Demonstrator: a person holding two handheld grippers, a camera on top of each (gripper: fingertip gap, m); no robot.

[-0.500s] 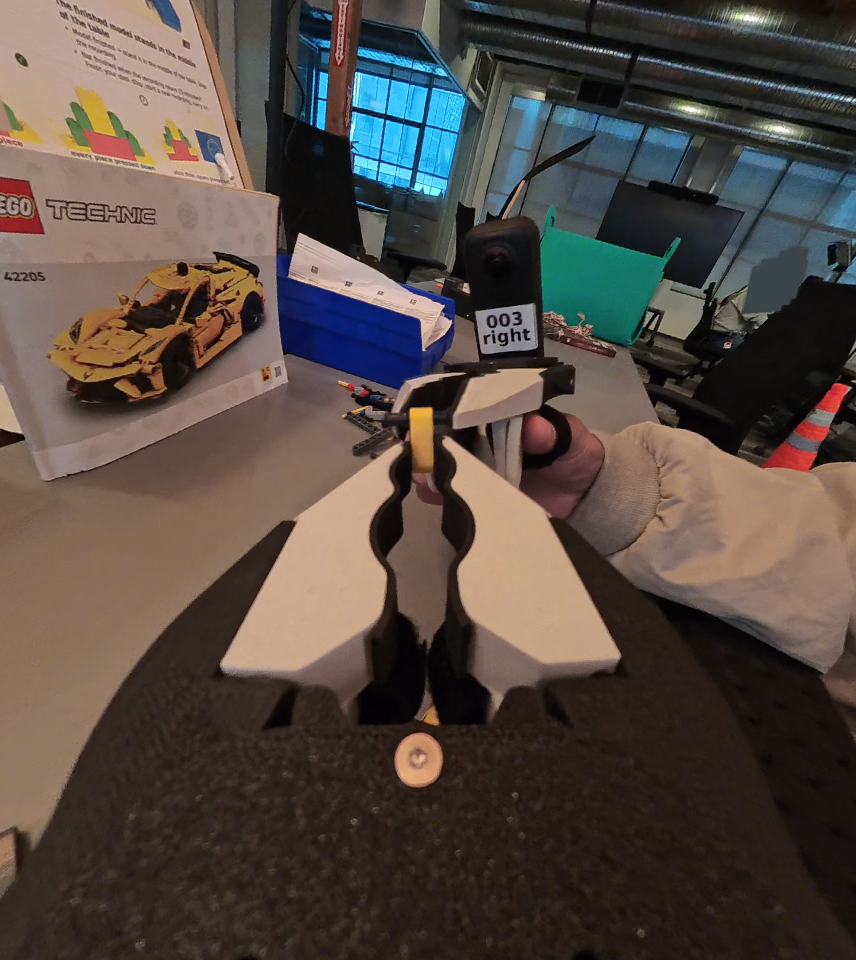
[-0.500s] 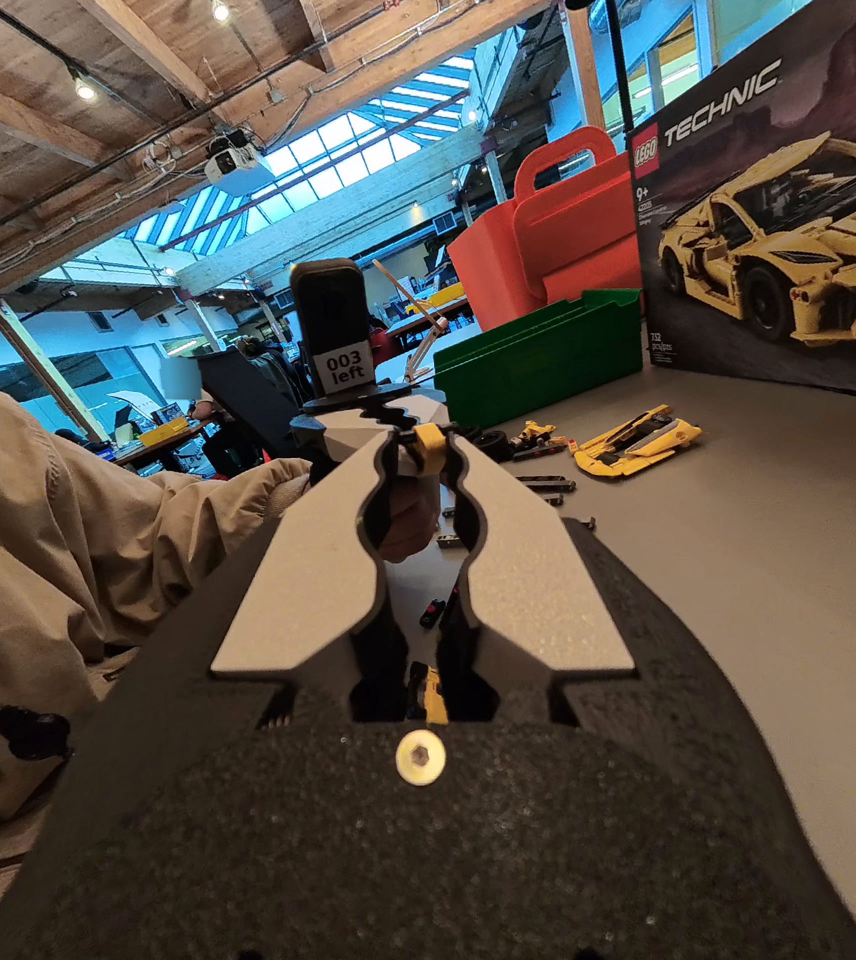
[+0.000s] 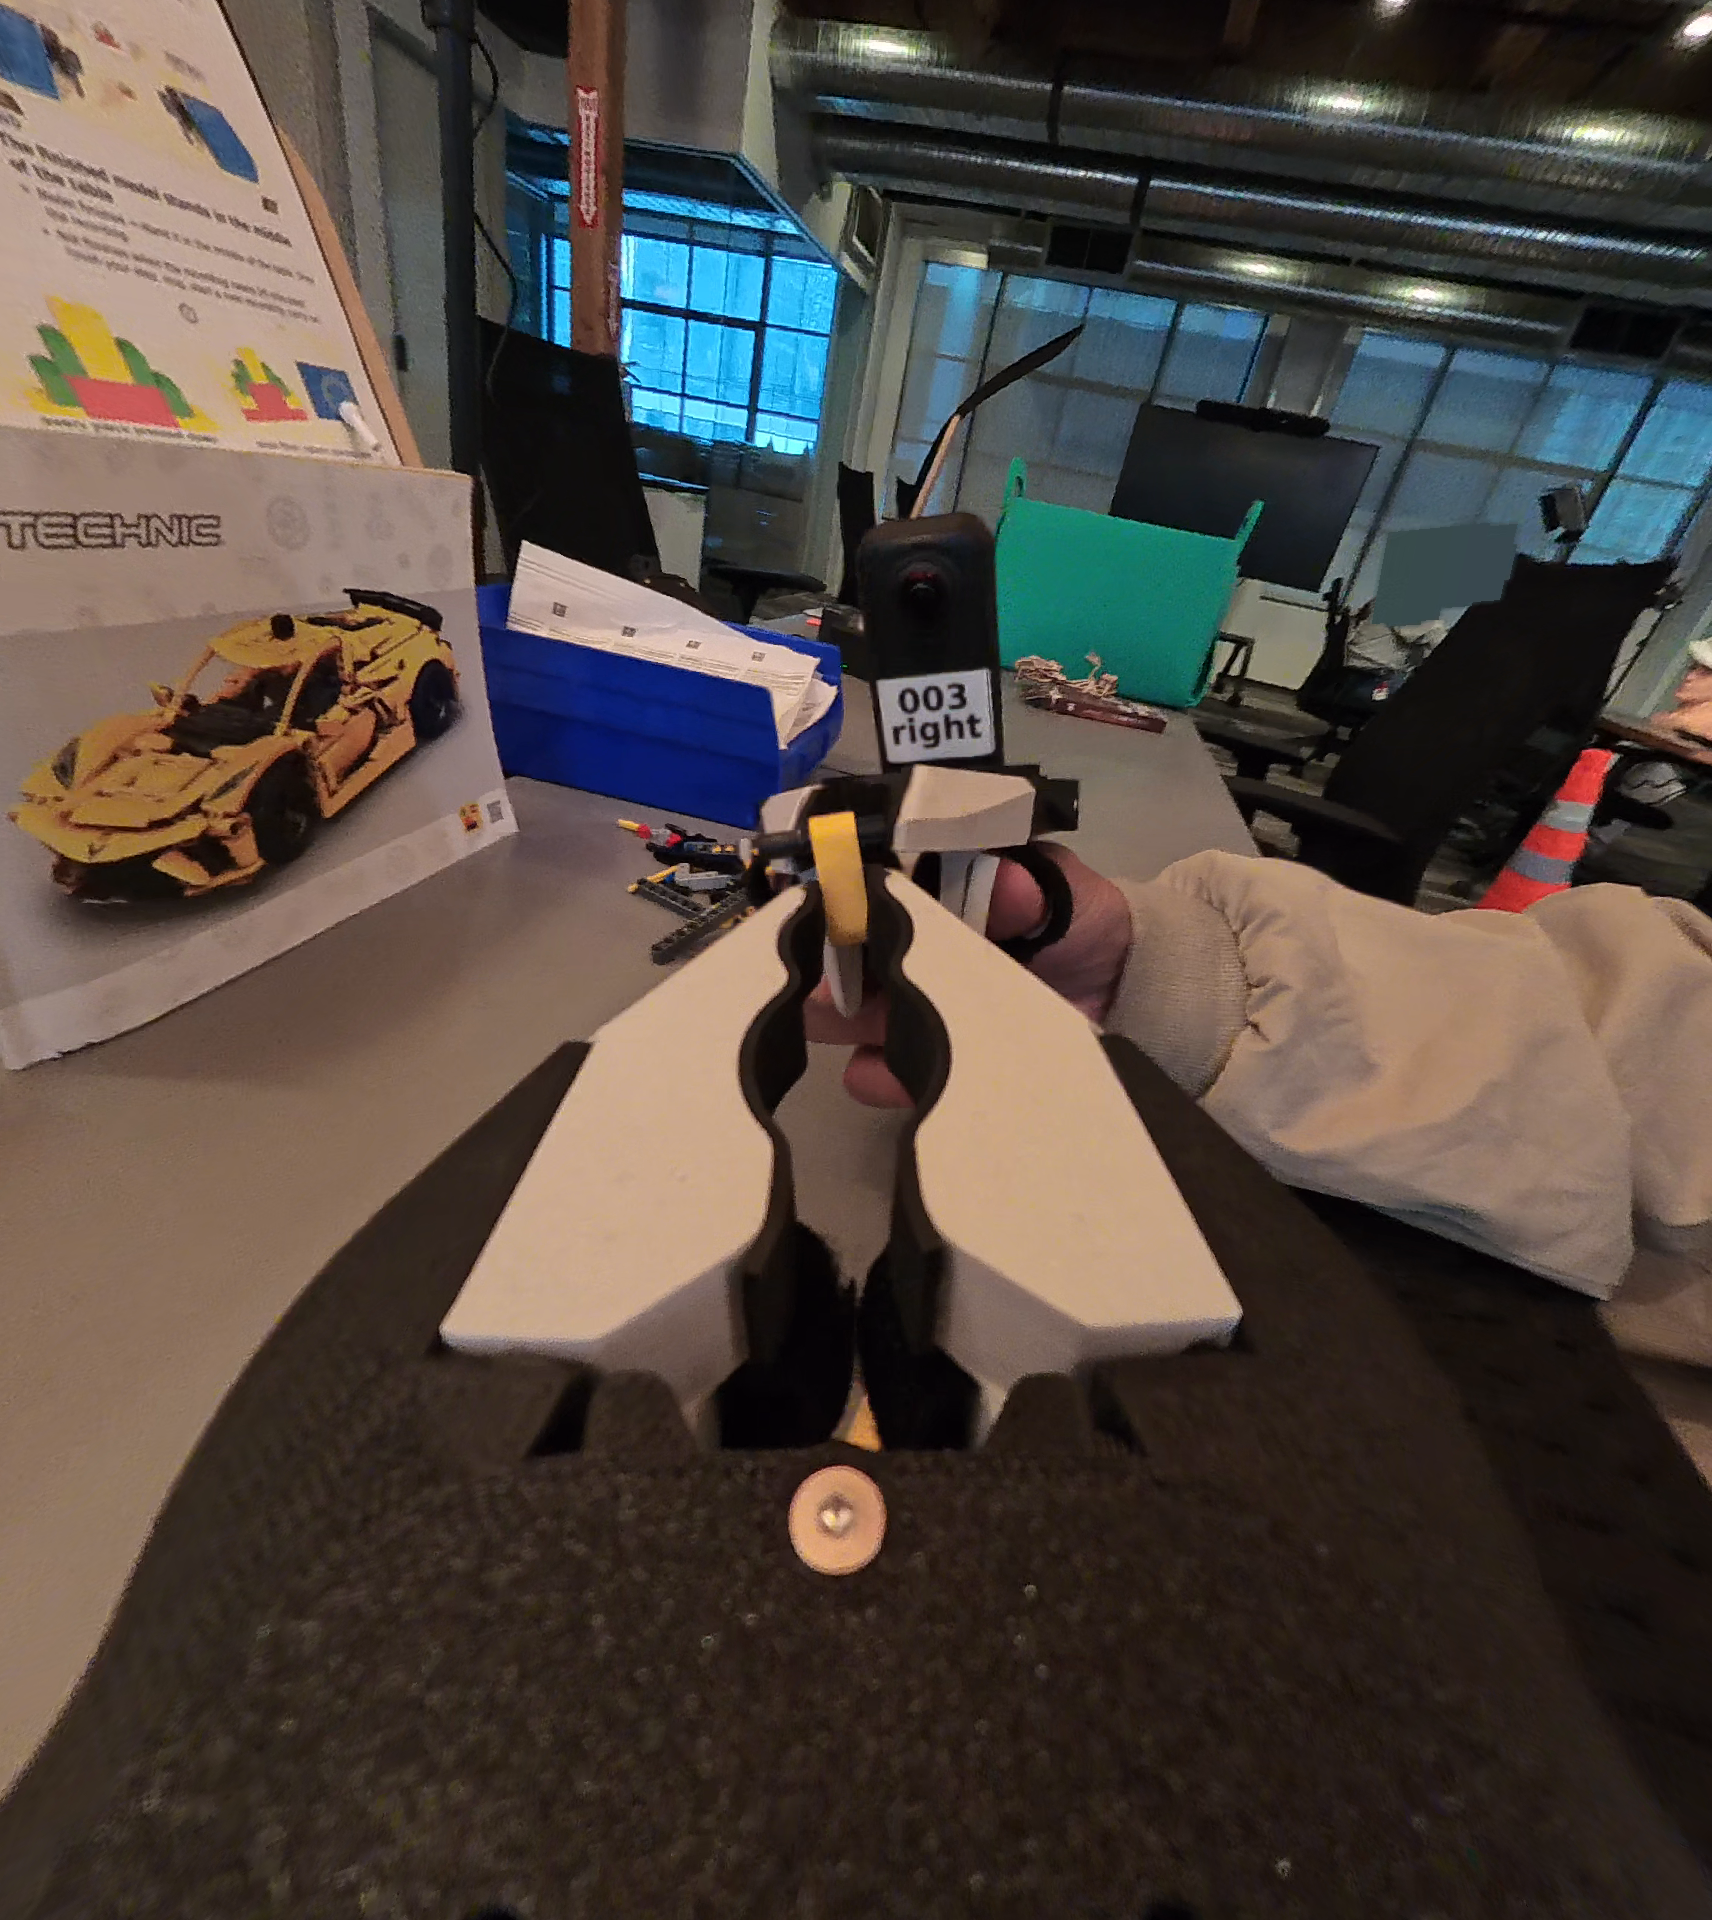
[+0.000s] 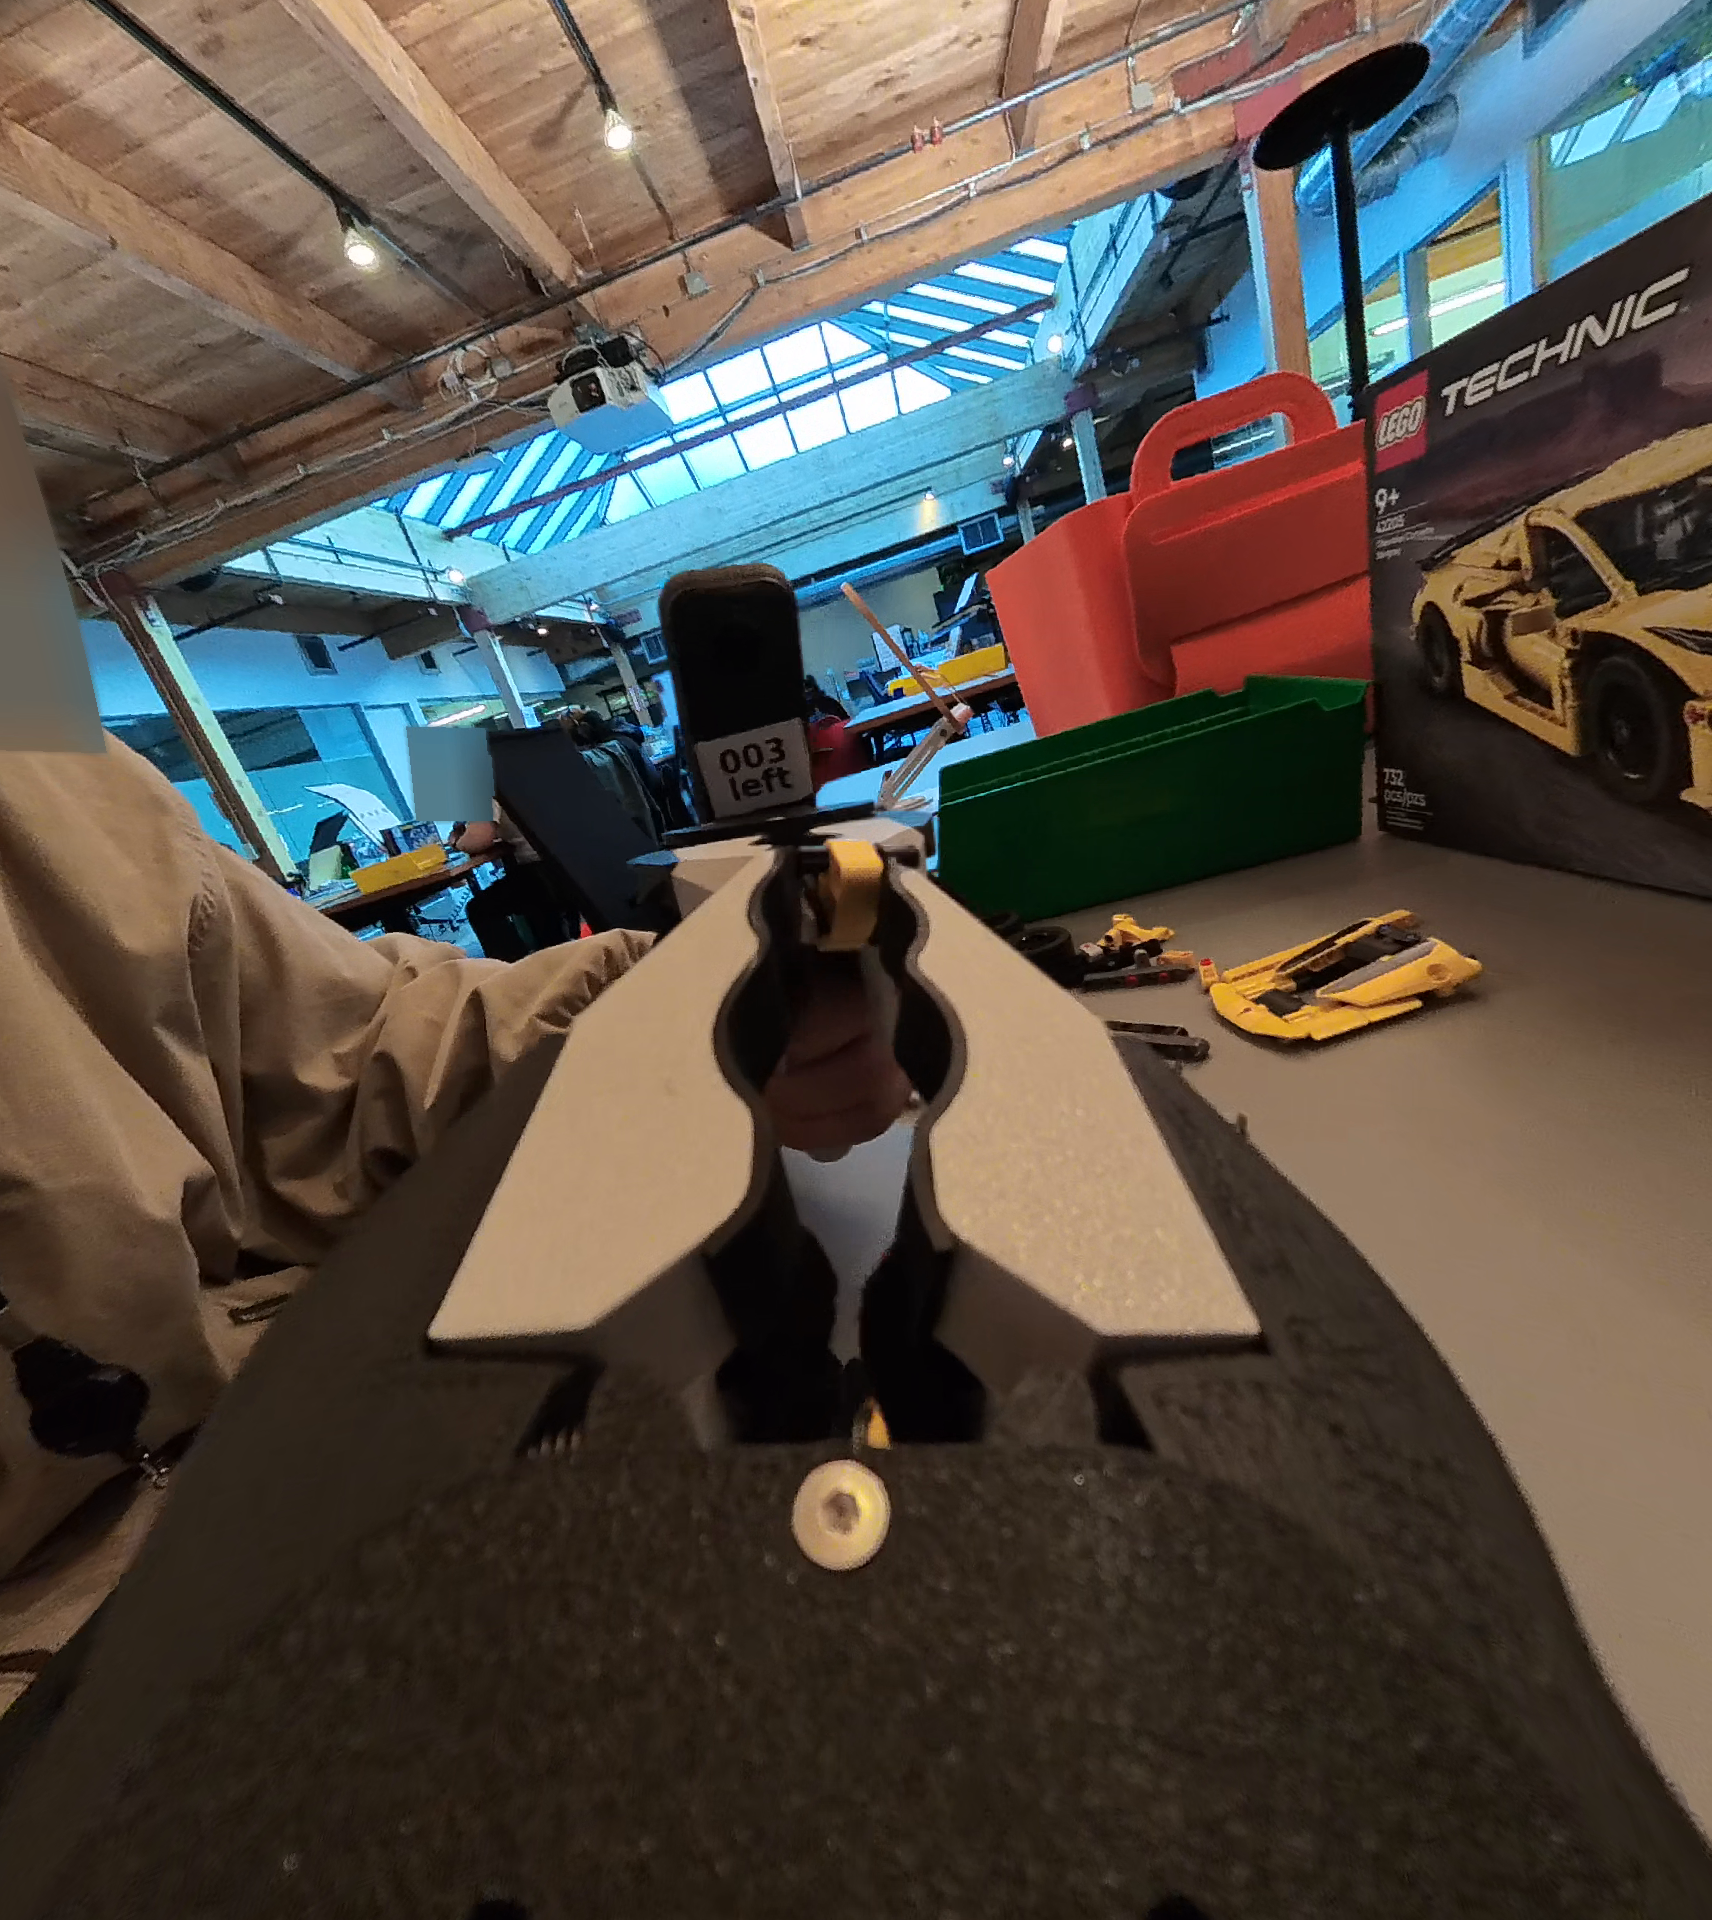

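Both grippers stay tip-to-tip, clamping yellow piece [image 3: 839, 875].

yellow piece [image 3: 839, 878]: glossy plastic | table [image 3: 208, 1195]: matt, smooth | blue bin [image 3: 644, 727]: plastic

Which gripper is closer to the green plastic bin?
Left. The left gripper sits just before the green plastic bin; the right gripper faces it from farther back, their tips meeting on a small yellow plastic piece.
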